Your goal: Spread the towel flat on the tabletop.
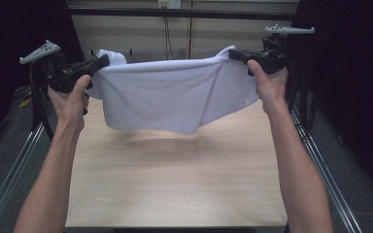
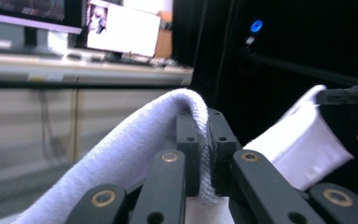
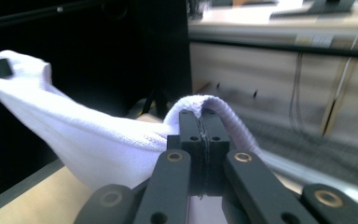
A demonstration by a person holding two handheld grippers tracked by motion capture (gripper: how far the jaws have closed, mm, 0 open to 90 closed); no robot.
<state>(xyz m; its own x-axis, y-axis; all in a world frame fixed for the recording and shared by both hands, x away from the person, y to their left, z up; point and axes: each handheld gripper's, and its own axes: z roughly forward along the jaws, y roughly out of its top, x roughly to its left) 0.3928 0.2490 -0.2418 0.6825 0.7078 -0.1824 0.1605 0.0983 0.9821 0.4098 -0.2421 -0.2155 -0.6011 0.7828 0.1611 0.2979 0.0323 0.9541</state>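
table: light wood-grain rectangular tabletop point(image 1: 175, 184), metal rails point(image 1: 320, 165) both sides
floor: grey carpet point(image 1: 5, 160)
back wall: beige panels point(image 1: 141, 36), black cable point(image 1: 166, 39) hanging from white socket point(image 1: 169, 4)
sides: black curtains point(image 1: 349, 73)
bkgd: lit monitors point(image 2: 121, 30) on grey desk point(image 2: 74, 70)

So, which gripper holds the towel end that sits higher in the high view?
The right gripper: its towel corner sits slightly higher than the left gripper's.

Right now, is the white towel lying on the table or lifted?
Lifted: the white towel hangs stretched between both hand-held grippers, above the table.
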